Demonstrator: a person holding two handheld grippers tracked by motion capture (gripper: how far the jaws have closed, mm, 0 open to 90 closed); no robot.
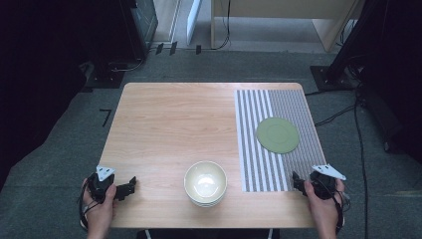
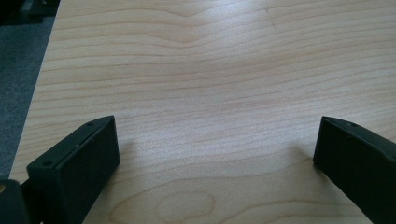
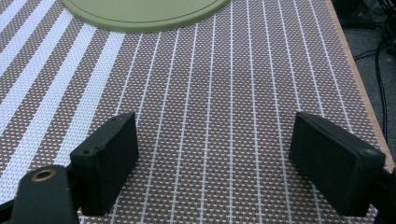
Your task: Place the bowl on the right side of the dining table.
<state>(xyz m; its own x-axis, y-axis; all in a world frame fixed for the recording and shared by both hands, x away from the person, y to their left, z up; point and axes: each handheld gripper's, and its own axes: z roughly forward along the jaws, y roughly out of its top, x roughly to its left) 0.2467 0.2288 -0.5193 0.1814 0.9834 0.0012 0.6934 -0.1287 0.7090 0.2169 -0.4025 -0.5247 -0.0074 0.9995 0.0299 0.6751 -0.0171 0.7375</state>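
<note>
Table (image 1: 169, 124) of pale wood carries a striped mat (image 1: 276, 144) on its right side with a green plate (image 1: 277, 135) on it, and what looks like stacked white bowls (image 1: 205, 182) near the front edge. Hands rest low at the front corners: the left claw (image 1: 130, 185) gapes wide over bare wood, the right claw (image 1: 295, 180) equally wide over the mat, both empty.

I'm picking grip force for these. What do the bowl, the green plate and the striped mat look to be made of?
Bowl: likely glazed ceramic, glossy with a bright highlight.
Plate: matte green, ceramic or plastic, hard to tell.
Mat: woven, probably vinyl mesh; open weave shows.
</note>
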